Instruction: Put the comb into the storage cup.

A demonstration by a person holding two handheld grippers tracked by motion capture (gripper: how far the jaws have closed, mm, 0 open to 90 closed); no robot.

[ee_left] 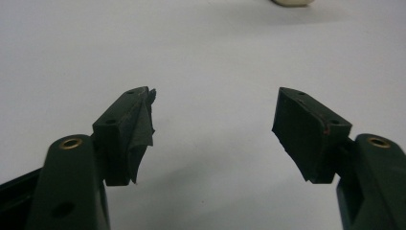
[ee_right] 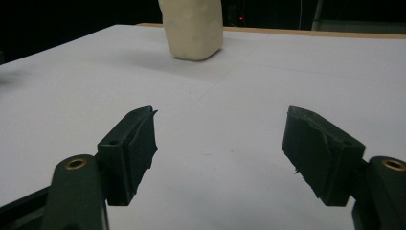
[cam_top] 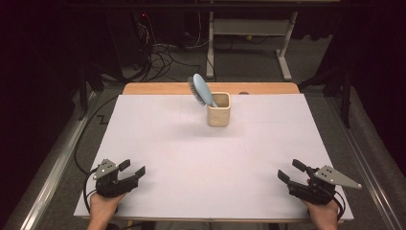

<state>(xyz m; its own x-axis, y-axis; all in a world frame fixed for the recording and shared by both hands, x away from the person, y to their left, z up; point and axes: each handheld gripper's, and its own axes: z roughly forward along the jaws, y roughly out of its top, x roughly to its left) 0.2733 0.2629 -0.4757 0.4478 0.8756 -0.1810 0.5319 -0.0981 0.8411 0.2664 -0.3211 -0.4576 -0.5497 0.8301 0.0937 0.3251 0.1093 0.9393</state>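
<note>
Both grippers, left (cam_top: 132, 172) and right (cam_top: 291, 171), rest with fingers spread (nothing held), facing the hairbrush (cam_top: 201, 89) propped in its cup (cam_top: 219, 115).

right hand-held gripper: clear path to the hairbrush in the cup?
Probably yes. The right hand-held gripper is open, with bare table between it and the cup; the hairbrush leans out above the rim.

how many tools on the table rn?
2. Left tool at the near left corner of the table, jaws open, nothing between them. Right tool at the near right corner, also open. Both far from the cup with the brush.
</note>
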